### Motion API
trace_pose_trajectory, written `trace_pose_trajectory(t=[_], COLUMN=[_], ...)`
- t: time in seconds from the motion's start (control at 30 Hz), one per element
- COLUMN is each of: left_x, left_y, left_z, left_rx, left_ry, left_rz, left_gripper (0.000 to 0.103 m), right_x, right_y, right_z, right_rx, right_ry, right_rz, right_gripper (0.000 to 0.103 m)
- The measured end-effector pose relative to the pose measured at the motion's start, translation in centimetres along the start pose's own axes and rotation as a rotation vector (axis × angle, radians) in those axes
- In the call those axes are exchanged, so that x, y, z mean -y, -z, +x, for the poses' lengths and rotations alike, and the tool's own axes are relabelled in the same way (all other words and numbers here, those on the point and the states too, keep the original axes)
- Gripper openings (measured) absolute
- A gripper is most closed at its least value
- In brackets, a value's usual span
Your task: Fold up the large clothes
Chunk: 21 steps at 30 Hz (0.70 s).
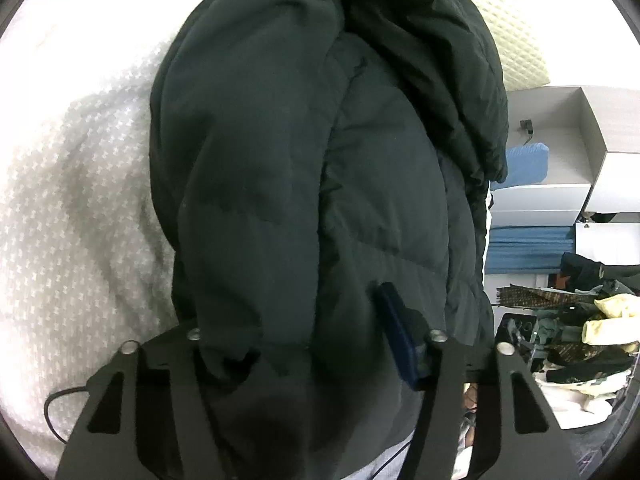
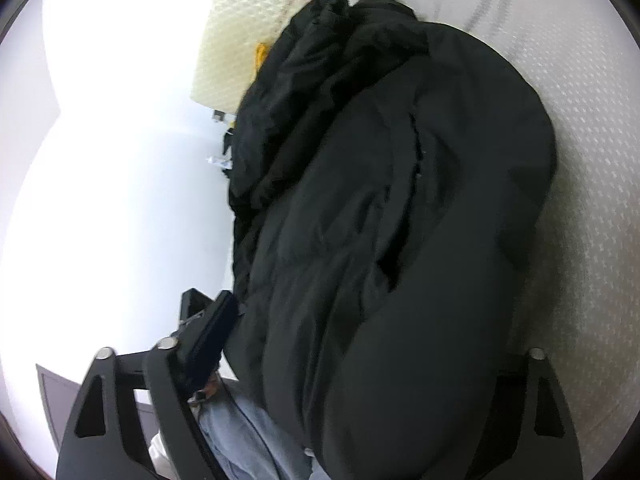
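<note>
Jacket lies bunched on the bedspread, running away from both grippers toward the pillow at the far end, its near end bulging between the left gripper fingers and likewise between the right gripper fingers. From the left wrist: bedspread left of the jacket, shelves off the bed's right side, clothes pile below them. From the right wrist: bedspread right, wall left.

A bulky black padded jacket lies on the white bedcover, seemingly filling the right claw.
</note>
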State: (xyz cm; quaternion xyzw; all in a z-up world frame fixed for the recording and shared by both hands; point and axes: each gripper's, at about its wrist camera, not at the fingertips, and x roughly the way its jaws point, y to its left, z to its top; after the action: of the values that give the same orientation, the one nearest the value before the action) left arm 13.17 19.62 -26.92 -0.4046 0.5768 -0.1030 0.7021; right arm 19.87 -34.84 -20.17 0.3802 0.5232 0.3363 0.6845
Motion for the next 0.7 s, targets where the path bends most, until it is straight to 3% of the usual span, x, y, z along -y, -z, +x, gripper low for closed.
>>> trace_pose_trajectory(t=[0.1, 0.2, 0.33, 0.47, 0.7], left_x=[0.2, 0.4, 1.3, 2.5, 4.1], left_y=[0.0, 0.2, 0.8, 1.4, 3.0], left_z=[-0.1, -0.9, -2.6, -5.0, -8.6], left_rx=[0.003, 0.023, 0.078, 0.144, 0.170], left_ry=[-0.002, 0.026, 0.086, 0.171, 0.241], left_rz=[0.019, 0.041, 0.076, 0.085, 0.114], left_gripper=[0.043, 0.021, 0.011, 0.009, 0.009], right_x=[0.7, 0.5, -2.5, -4.5, -7.4], right_y=[0.3, 0.6, 1.0, 1.6, 3.5], right_z=[0.7, 1.1, -0.1, -2.3, -7.2], right_rx=[-0.013, -0.009, 0.059, 0.116, 0.207], right_ry=[0.064, 0.117, 0.122, 0.064, -0.029], right_rz=[0.017, -0.019, -0.154, -0.216, -0.273], right_gripper=[0.051, 0.018, 0.012, 0.009, 0.008])
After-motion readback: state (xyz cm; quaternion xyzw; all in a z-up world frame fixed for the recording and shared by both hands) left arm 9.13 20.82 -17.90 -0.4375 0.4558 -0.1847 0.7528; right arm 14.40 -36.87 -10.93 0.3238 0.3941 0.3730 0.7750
